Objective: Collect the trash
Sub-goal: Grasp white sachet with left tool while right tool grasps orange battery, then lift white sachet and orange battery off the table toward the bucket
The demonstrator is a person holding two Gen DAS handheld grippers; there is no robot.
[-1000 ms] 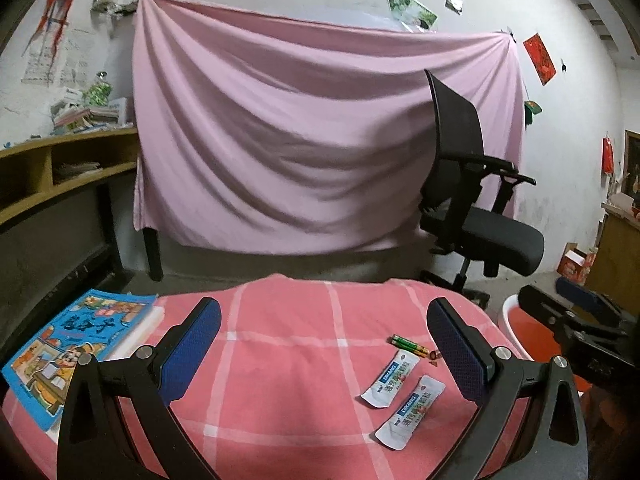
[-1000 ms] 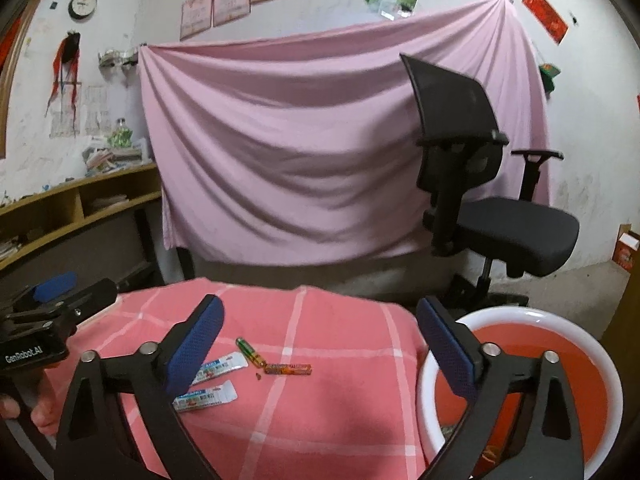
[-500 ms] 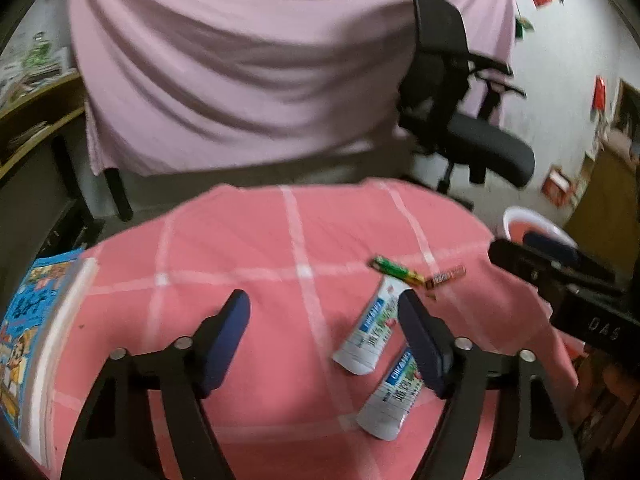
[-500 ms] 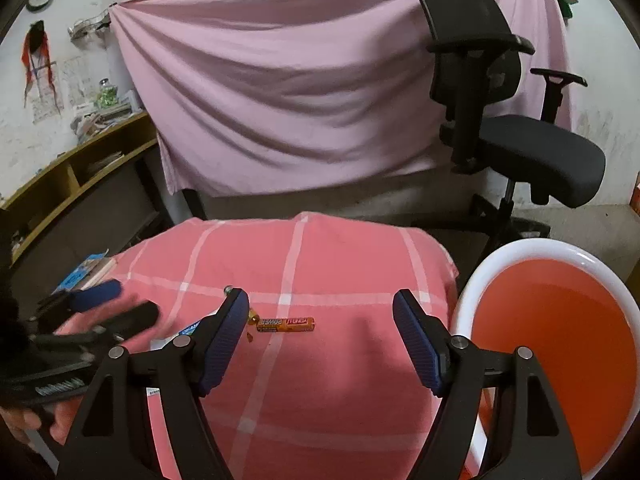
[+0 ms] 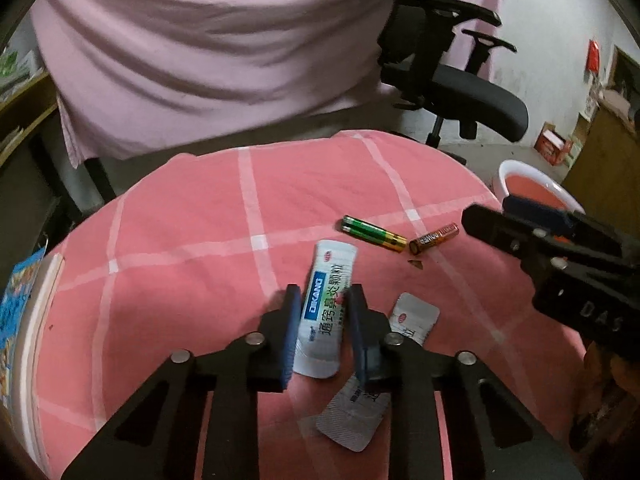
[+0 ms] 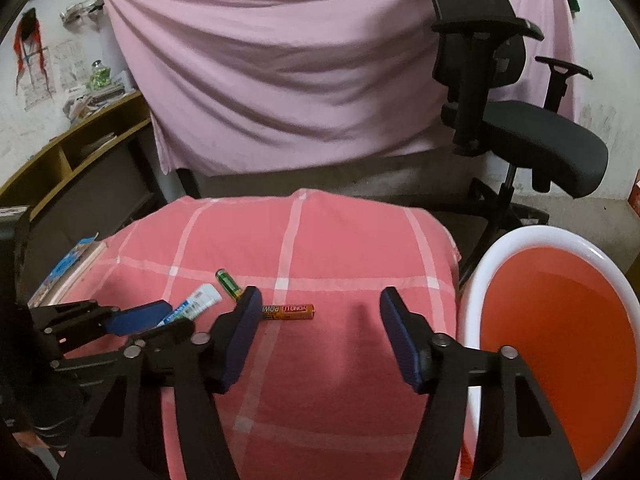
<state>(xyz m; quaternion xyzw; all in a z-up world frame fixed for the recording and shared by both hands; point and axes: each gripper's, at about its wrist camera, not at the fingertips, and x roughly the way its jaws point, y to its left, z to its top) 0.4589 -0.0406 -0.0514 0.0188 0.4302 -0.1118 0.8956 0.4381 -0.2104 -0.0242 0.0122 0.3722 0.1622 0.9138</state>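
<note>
Pink sheet (image 6: 280,72) hangs behind, black office chair (image 6: 520,120) to the right, wooden shelf (image 6: 72,160) to the left. Pink checked cloth (image 5: 180,240) covers the table, book (image 5: 20,300) at its left edge. White basin (image 6: 492,272) with orange inside sits beside the table's right end. Left gripper (image 5: 324,304) fingers close around a white sachet (image 5: 328,292), contact unclear; second sachet (image 5: 414,316) just beside. Right gripper (image 6: 316,304) spread wide over the orange battery (image 6: 292,311); green battery (image 6: 228,282) near.

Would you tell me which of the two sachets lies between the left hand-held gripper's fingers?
The farther sachet, printed side up with blue DIKANG label, sits between the left hand-held gripper fingers. The other sachet lies nearer, partly beneath the right finger.
</note>
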